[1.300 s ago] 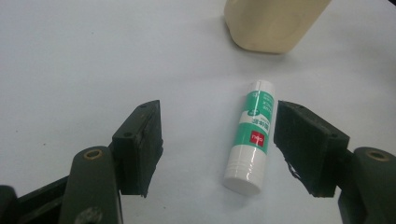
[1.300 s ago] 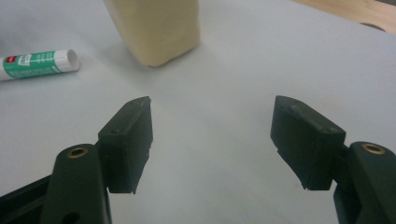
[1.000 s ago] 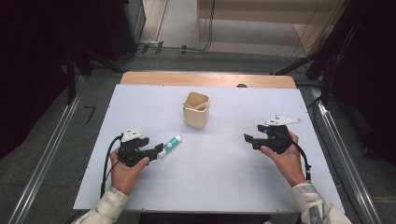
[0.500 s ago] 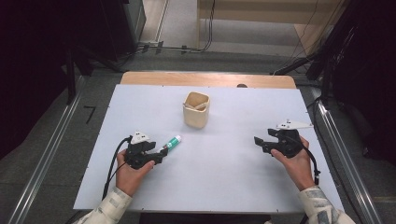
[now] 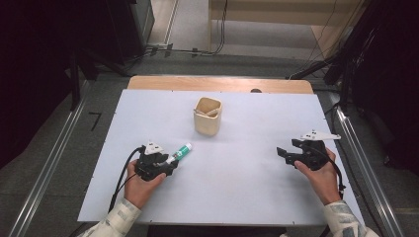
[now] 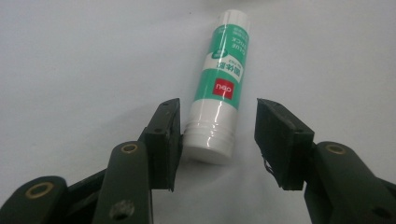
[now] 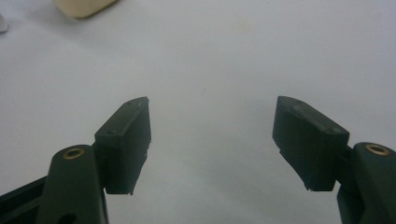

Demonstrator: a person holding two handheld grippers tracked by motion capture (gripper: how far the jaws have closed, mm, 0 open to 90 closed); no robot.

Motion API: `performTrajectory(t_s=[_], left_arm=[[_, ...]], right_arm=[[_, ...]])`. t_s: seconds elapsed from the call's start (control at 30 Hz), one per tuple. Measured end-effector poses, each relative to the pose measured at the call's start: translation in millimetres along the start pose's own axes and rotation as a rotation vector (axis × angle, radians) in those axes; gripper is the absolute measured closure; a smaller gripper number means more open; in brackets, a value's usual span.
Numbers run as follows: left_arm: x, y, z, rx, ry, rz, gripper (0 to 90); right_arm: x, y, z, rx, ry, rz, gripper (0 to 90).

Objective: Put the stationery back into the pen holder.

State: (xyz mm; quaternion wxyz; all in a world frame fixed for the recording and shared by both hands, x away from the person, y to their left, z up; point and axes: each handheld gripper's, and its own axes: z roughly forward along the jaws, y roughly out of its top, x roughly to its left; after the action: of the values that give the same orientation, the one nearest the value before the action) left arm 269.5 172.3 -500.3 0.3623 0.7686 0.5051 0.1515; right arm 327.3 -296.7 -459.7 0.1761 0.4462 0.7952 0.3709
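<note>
A white bench filled the middle of the high view, with a strip of bare wood along its far edge. Near the centre of the bench, toward the far side, stood a pale wooden cup, upright, with a stick-like piece leaning inside it.

The left gripper sat low on the near left part of the bench, held in a hand whose sleeve came in from the bottom edge. Its jaws had just been closing, and the glue stick lay between them. In the left gripper view the jaw on the left of that view touched the white cap end of the stick, or was nearly touching it, while the other jaw stood clear of it with a plain gap. The stick was not yet clamped.

The right gripper hovered over the near right part of the bench, well apart from the cup and the glue stick, its jaws spread wide with bare bench between them.

The glue stick, white with a green label, lay flat on the bench in front of the left gripper, its far end pointing toward the cup.
</note>
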Motion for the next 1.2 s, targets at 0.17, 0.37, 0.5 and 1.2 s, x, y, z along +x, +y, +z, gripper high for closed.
performTrajectory(t_s=[0.17, 0.37, 0.5, 1.2], left_arm=[[-2.1, -1.7, 3.0, 0.024, 0.005, 0.022, 54.0], [-2.7, -2.3, 3.2, 0.024, 0.026, 0.035, 57.9], [-4.2, -2.9, 3.4, 0.021, 0.04, 0.046, 61.2], [-2.5, -1.0, 0.1, 0.009, 0.044, 0.064, 66.0]], right_arm=[[-4.2, -5.8, -1.1, 0.013, -0.008, 0.009, 26.6], [-9.2, -12.0, -4.5, 0.021, -0.021, 0.02, 26.5], [-11.9, -17.1, -5.4, 0.029, -0.024, 0.028, 26.5], [-22.5, -27.5, -13.4, 0.024, -0.038, 0.066, 26.6]])
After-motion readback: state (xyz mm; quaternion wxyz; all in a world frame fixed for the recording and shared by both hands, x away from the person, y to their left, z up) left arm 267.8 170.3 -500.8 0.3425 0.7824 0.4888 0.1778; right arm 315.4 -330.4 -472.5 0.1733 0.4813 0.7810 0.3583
